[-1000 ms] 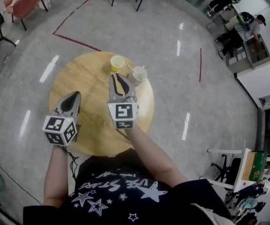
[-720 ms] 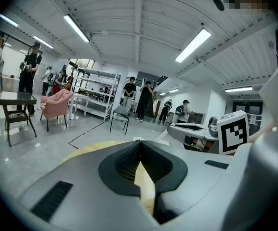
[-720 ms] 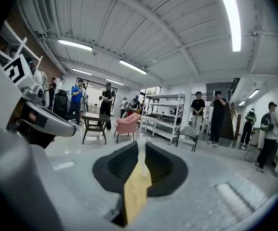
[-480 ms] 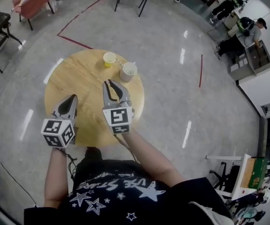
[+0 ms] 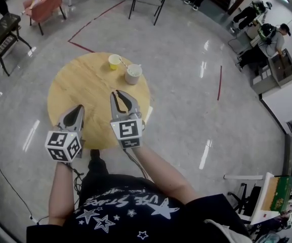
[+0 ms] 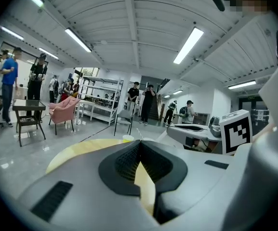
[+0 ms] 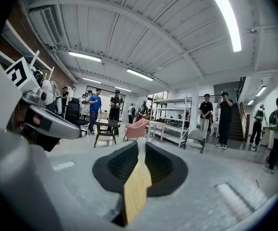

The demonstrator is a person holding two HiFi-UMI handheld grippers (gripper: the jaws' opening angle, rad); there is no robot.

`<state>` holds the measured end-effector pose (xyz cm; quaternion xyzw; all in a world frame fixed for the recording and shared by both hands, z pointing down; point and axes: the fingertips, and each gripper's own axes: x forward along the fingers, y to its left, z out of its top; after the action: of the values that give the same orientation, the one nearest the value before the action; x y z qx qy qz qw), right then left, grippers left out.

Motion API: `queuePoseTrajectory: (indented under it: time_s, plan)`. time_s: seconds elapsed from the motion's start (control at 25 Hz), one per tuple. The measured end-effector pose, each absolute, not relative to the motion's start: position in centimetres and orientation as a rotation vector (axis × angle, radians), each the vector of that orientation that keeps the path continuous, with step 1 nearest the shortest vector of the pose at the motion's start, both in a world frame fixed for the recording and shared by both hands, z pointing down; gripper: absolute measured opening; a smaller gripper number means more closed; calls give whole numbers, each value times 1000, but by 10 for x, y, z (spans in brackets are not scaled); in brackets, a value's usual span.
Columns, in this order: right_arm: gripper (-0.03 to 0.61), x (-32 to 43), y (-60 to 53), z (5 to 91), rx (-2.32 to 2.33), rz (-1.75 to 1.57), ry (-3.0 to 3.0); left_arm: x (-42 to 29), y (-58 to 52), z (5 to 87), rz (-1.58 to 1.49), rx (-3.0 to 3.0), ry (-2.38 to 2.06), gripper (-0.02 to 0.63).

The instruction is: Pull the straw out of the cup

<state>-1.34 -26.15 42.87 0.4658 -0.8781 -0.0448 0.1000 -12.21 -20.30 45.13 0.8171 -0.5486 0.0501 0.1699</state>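
Both grippers have drawn back toward me across the round wooden table [image 5: 72, 82], and the two cups at its far edge now sit well apart from them. My left gripper [image 5: 78, 108] is clenched on nothing; my right gripper [image 5: 117, 93] is parted by a slit, empty. The straw [image 5: 125, 64] appears to lean out of the white cup [image 5: 133, 75], so I judge the pull not yet made. A yellow cup [image 5: 115, 61] stands just beside it; their other contents are too small to tell
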Motion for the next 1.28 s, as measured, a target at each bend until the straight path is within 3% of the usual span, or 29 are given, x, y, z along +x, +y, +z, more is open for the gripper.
queuePoseTrajectory:
  time_s: [0.6, 1.28]
  plan:
    - [43, 72, -144, 414, 1306, -168, -2671, -37, -85, 432, 95, 2299, -1655, 6]
    - [43, 96, -55, 407, 1239, -123, -2727, -7, 13, 414, 73, 2283, -1730, 6]
